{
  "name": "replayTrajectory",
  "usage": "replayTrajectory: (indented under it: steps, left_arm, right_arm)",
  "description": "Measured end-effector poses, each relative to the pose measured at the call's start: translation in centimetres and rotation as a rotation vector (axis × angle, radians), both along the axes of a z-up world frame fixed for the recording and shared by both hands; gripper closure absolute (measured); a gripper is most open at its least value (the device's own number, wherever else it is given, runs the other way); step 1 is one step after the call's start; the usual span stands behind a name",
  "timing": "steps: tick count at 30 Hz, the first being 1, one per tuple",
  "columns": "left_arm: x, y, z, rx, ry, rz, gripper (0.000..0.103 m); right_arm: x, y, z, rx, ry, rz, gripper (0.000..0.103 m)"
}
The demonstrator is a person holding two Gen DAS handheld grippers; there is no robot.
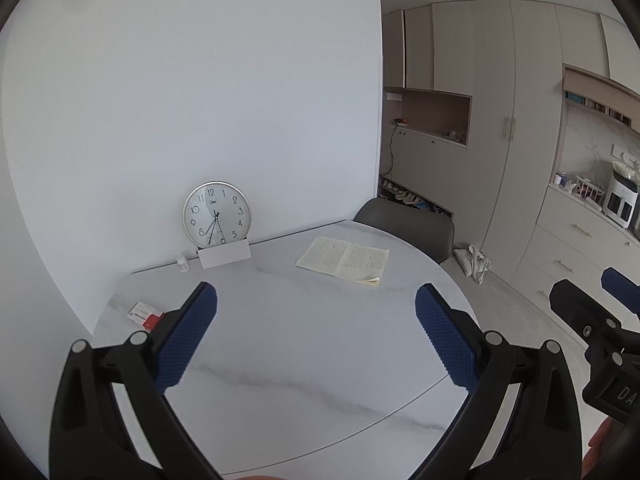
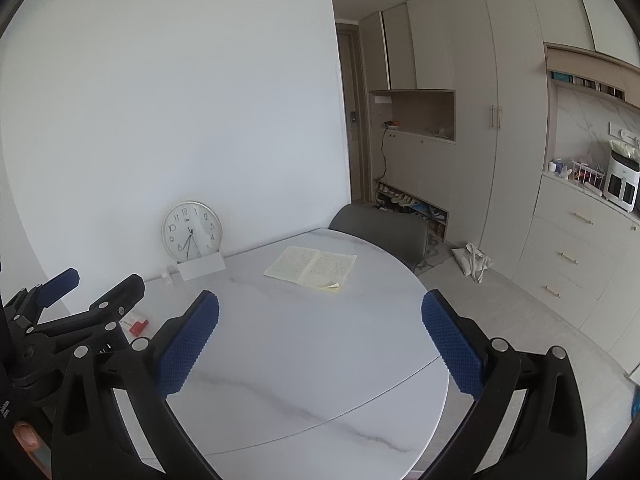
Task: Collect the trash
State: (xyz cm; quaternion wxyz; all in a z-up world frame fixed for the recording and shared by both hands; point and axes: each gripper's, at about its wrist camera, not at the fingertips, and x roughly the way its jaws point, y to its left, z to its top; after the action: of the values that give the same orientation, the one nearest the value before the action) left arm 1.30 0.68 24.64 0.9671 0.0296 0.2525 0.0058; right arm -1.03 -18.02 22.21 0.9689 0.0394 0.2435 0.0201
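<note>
A small red and white packet (image 1: 145, 314) lies on the white marble table (image 1: 312, 320) at its left side; it also shows in the right wrist view (image 2: 136, 325). An open booklet (image 1: 344, 261) with a yellow note at its corner lies at the far side, also in the right wrist view (image 2: 312, 267). My left gripper (image 1: 316, 332) is open and empty above the table's middle. My right gripper (image 2: 320, 340) is open and empty beside it, to the right. The left gripper shows in the right wrist view (image 2: 84, 292).
A wall clock (image 1: 217, 214) leans on the wall behind a white card (image 1: 224, 256), with a tiny bottle (image 1: 183, 263) beside it. A grey chair (image 1: 408, 227) stands at the table's far side. Cabinets (image 2: 480, 120) and a white bag (image 2: 474, 262) on the floor are at the right.
</note>
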Motion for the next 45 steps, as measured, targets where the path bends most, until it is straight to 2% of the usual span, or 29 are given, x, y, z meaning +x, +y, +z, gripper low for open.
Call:
replayTrajectory:
  steps: [45]
  left_arm:
    - [0.07, -0.71, -0.48, -0.003, 0.025, -0.013, 0.008]
  right_arm:
    - [0.35, -0.24, -0.79, 0.003, 0.027, -0.001, 0.002]
